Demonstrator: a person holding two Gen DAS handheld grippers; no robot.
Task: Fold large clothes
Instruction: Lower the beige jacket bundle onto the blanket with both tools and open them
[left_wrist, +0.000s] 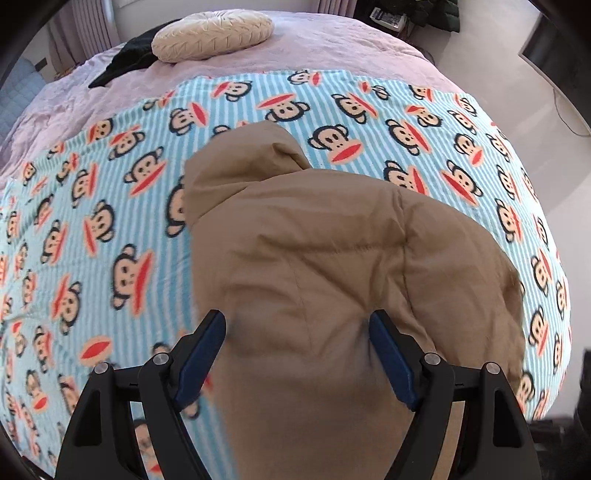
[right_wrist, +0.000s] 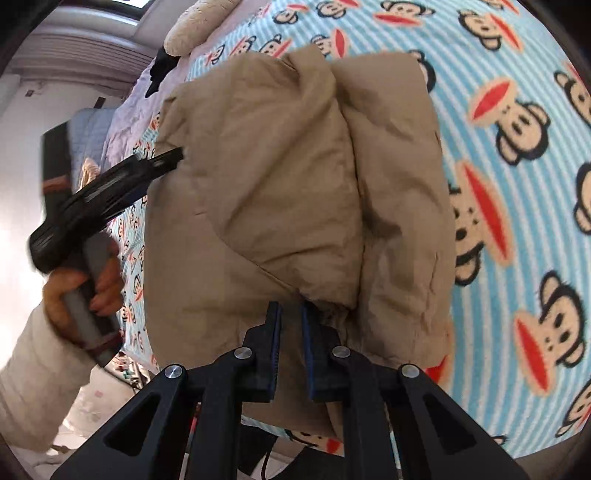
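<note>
A tan padded jacket (left_wrist: 314, 240) lies bunched on a blue striped monkey-print blanket (left_wrist: 110, 221), its hood end pointing away. My left gripper (left_wrist: 295, 328) hovers over the near part with its jaws wide apart. Fabric fills the gap below them but looks blurred against the pads and is not gripped. In the right wrist view the jacket (right_wrist: 277, 166) lies folded over itself. My right gripper (right_wrist: 290, 317) is nearly closed, pinching a gathered edge of the jacket at its near end. The left gripper (right_wrist: 173, 157) shows there at the jacket's left edge, held by a hand (right_wrist: 103, 284).
The blanket (right_wrist: 517, 184) covers a bed with a pale pink cover (left_wrist: 332, 48). A round cream pillow (left_wrist: 212, 35) and a black garment (left_wrist: 125, 62) lie at the far end. The bed's edge and pale floor (left_wrist: 498, 74) are at the right.
</note>
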